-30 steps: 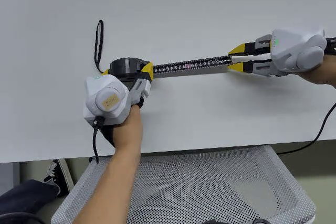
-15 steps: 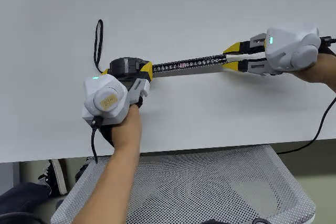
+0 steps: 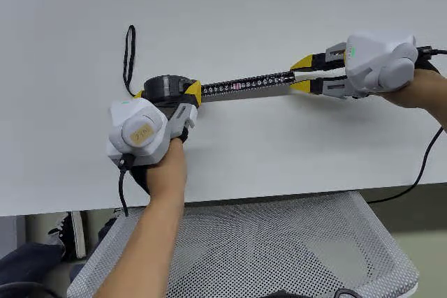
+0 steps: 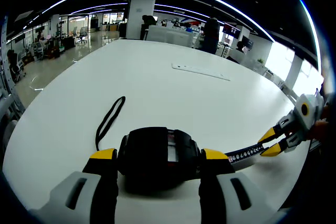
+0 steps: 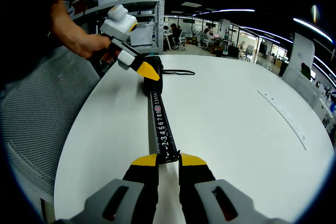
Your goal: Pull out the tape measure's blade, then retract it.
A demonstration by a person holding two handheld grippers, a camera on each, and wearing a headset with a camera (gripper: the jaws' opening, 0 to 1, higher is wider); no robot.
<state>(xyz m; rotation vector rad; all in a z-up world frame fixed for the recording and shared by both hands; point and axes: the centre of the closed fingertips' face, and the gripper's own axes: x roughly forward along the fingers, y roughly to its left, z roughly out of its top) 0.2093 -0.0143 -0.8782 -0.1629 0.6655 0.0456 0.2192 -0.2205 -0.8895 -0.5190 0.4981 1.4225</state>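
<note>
Closest in, the left gripper (image 4: 159, 156) has its jaws spread wide and clamped on either side of the case (image 3: 166, 86), pinning it to the table (image 3: 244, 12) near the front edge. That grip is the first worry: the case is rounded and smooth-looking, so a sideways tug along the blade (image 3: 244, 85) could twist it out between the yellow tips. Out along the tape, the right gripper (image 3: 300, 75) has its jaws almost together, nipping just the very end of the blade. That's the bigger risk, I'd say. It's a thin hold on a sprung strip, and if it slips the blade will likely whip back into the case uncontrolled, or kink if it's fed back off-line. A slow, straight return looks like the safe call. Now the tape itself: the case is black and squat and sits flat on the white table. From its mouth on the right side the blade runs straight and taut to the right gripper, partly drawn out. It's dark with white numerals and a small red mark partway along, and whether it touches the tabletop I can't tell. Beyond the case, a black strap (image 3: 130, 57) lies in a slack loop on the table.
</note>
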